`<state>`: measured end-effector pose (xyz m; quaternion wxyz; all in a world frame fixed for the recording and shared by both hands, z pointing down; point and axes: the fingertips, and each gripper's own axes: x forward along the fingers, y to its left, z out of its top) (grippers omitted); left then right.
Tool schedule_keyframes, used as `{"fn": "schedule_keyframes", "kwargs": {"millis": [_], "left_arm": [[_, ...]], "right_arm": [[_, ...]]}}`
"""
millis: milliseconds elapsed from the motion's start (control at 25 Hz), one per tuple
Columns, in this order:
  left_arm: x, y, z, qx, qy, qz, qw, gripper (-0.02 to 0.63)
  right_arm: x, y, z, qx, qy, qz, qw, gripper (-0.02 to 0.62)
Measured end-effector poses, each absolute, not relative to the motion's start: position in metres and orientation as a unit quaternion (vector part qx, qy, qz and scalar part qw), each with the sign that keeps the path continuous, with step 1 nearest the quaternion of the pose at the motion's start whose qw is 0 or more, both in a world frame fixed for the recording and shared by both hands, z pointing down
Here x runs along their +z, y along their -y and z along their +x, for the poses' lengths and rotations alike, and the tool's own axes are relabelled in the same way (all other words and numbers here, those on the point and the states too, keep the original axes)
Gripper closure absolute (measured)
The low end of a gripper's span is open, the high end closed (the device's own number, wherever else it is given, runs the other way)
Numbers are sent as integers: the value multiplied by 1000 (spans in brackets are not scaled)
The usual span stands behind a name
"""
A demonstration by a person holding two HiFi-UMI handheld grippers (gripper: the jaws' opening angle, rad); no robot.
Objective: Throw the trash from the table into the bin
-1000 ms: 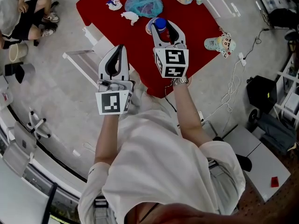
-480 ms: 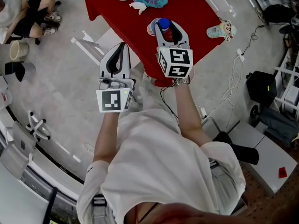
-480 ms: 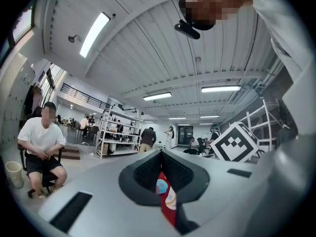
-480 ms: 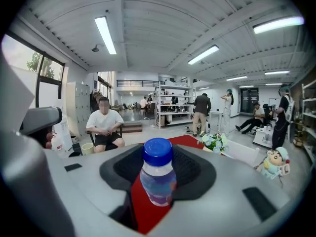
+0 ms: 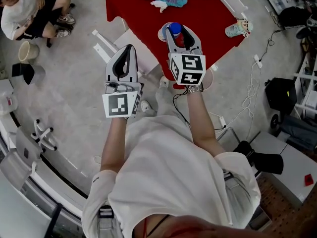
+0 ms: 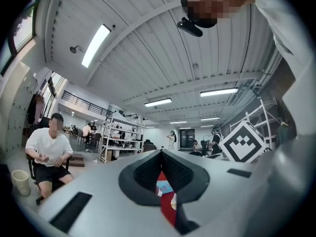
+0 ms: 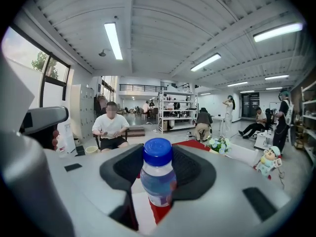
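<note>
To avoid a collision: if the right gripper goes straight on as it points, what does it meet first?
Probably the red table, past the bottle it holds; depth is unclear.

Right gripper [image 7: 159,157]: jaws clamped on blue-capped bottle [image 7: 158,179], upright, lower centre. Behind: red table [image 7: 193,144]; flowers [image 7: 217,144] right of centre; figurine [image 7: 266,163] lower right; seated person [image 7: 111,127] left of centre.

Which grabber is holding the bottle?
The right gripper, which is shut on the blue-capped bottle. The left gripper is shut with nothing between its fingers.
</note>
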<state>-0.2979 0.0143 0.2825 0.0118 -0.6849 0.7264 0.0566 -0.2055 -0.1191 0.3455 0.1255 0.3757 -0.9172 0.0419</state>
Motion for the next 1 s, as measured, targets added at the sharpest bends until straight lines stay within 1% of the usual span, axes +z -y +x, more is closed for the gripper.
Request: {"fn": "schedule_keyframes", "kwargs": {"millis": [200,440,680,1000], "left_arm": [[277,-39,-309,74,-729,-681,9,601],[273,-45,-294,93,-715,-693,6,601],[275,-35,-257,104,-687,-719,-1,601],[283,-10,-191,112,-630,-769,-18,601]], "right_arm": [[333,88,-202,38,914,386,120,414],[321,69,-179,27,905,405,124,413],[321,66,-129,27,884,446,134,413],[325,63,-45,39,845,515,138,414]]}}
